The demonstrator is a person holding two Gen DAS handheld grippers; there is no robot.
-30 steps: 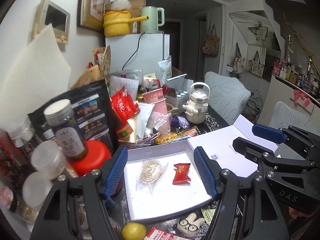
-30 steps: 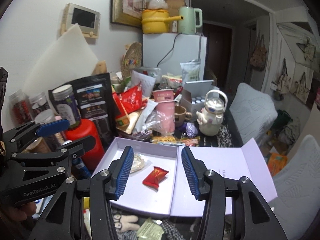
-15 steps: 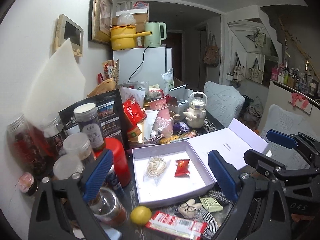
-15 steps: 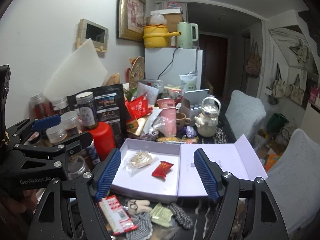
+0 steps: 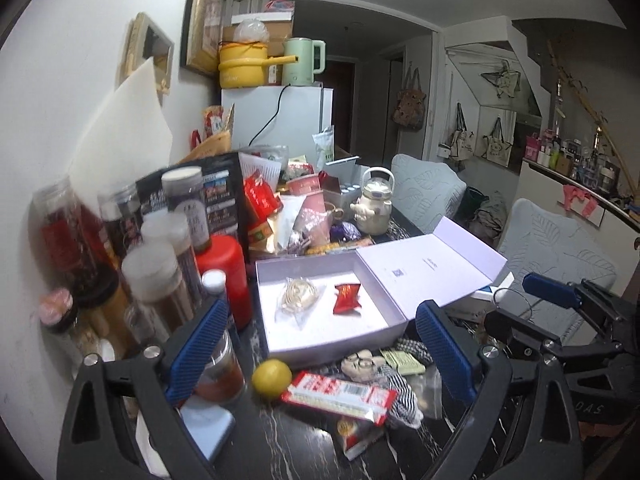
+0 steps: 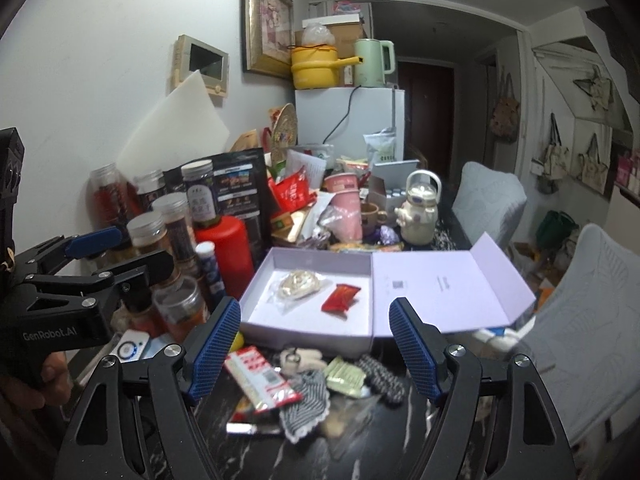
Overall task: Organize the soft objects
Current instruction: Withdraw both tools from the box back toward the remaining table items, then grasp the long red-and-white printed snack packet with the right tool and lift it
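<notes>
Plush doll (image 5: 362, 364), soft, striped, lies before rectangular cardboard box (image 5: 320, 350); both grippers (image 5: 320, 354) (image 6: 314, 342) spread, empty.

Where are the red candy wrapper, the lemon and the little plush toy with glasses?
red candy wrapper (image 5: 347, 299), left wrist view, middle of the packet inside the box.
lemon (image 5: 271, 378), left wrist view, centre of the yellow fruit.
plush toy with glasses (image 5: 362, 365), left wrist view, on its face.

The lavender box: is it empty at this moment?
No, the lavender box holds a clear packet and a red wrapped candy on its floor.
</notes>
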